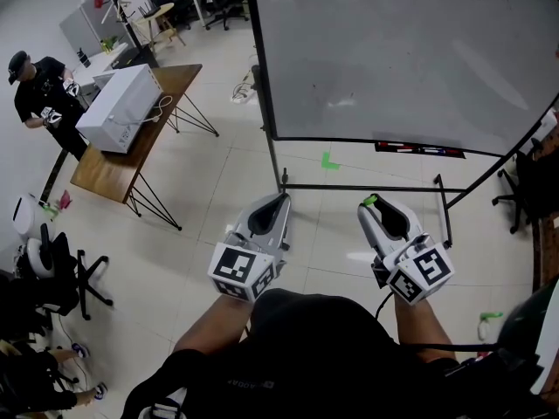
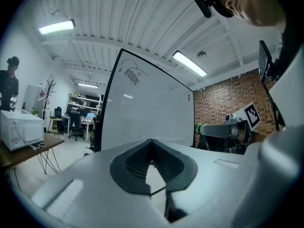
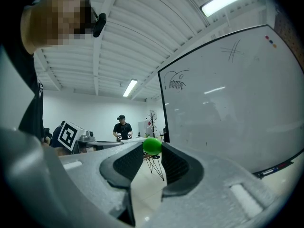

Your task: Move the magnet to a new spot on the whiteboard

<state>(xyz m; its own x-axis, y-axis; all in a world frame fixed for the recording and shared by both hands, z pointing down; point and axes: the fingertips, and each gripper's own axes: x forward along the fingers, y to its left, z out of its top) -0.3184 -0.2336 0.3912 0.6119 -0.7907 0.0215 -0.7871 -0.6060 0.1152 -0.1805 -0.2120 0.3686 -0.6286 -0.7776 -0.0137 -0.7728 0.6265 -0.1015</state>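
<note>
Here, a standing whiteboard [image 1: 393,51] fills the upper right of the head view, with a wooden table [image 1: 105,168] bearing a white appliance [image 1: 118,107] off to its left. Nearer the camera, the left gripper [image 1: 282,197] has its jaws clenched together on nothing. The right gripper [image 1: 371,204] grasps the small green magnet [image 3: 152,145] at its jaw tips, clear of the board.
</note>
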